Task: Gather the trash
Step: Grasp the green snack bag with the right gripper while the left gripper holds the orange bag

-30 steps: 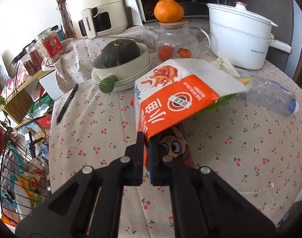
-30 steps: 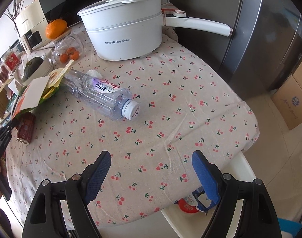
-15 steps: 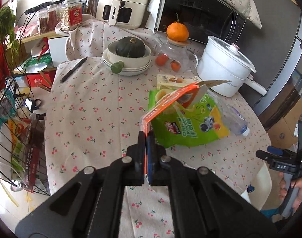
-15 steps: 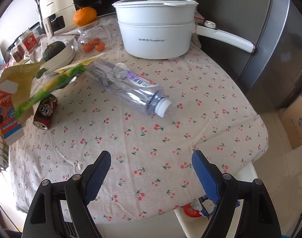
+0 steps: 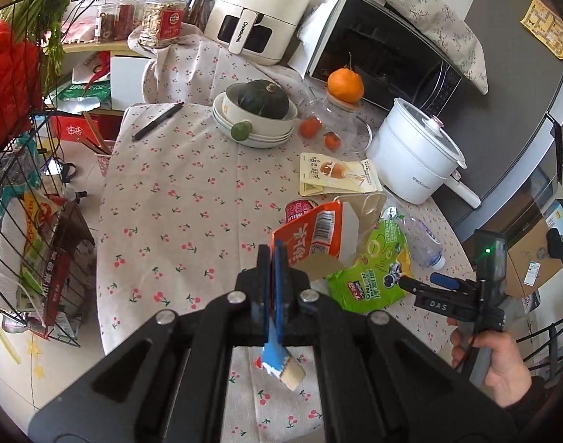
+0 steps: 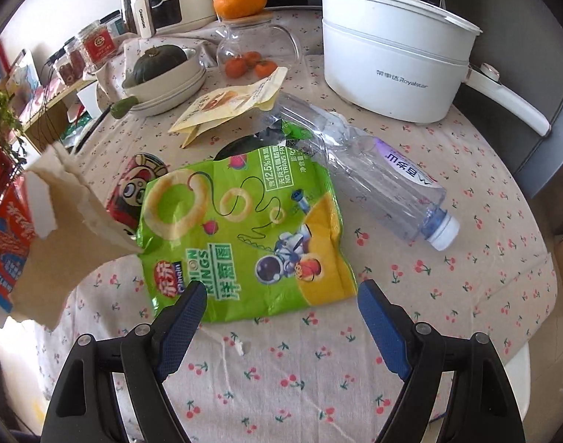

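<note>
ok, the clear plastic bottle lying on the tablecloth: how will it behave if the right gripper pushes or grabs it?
The plastic bottle lies on its side, so a push would likely roll it. It looks empty and capped, probably light. Its walls look crumpled near the base, so it may buckle under a squeeze. The right gripper is open, short of it, over the onion rings bag.

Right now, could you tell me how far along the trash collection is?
Nothing looks binned yet. In hand: the left gripper has its jaws shut on the torn orange carton, lifted off the table. Left on the cloth: green snack bag, plastic bottle, red can, yellow pouch. The right gripper hovers open over the green bag.
</note>
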Available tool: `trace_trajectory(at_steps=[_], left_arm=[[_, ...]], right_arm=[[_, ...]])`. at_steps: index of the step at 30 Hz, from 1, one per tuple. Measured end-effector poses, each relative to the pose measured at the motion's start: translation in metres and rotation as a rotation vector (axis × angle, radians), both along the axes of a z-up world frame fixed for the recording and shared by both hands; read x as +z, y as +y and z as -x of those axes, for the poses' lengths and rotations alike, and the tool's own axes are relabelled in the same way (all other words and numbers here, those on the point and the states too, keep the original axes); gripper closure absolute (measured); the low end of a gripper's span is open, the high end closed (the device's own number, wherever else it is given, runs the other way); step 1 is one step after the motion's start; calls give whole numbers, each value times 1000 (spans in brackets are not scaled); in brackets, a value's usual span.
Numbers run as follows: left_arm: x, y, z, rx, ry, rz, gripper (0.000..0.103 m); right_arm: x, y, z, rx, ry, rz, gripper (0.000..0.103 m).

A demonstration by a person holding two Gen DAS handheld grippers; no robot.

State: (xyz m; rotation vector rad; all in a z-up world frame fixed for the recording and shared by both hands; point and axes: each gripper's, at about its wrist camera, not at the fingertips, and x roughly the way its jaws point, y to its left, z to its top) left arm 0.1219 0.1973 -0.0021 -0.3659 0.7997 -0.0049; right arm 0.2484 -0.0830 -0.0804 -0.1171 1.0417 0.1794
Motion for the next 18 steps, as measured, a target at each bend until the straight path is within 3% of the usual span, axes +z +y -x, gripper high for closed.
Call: trace_trajectory(at_steps=[4, 6, 8, 9, 11, 12, 13, 18], left_arm=[[0, 2, 1, -8, -1, 9, 101], [0, 2, 1, -10, -5, 13, 101], [0, 3, 1, -10, -6, 14, 101], [0, 3, 1, -10, -6, 15, 101], [1, 2, 1, -9, -7, 19, 101], [1, 1, 2, -9, -8, 20, 101], [2, 0, 3, -11, -11, 23, 101], [11, -11, 10, -33, -43, 26, 101]], right_arm=[[-24, -6, -23, -82, 8, 128, 18], [-38, -9, -28, -88, 42, 138, 20], [-44, -14, -24, -73, 50, 28, 40], [-44, -14, -22, -81, 40, 29, 52], [-43, -9, -15, -49, 23, 60, 65], [-42, -7, -12, -30, 21, 81, 83], [-41, -6, -9, -10, 31, 82, 96], [-9, -18, 19, 28, 1, 14, 100]])
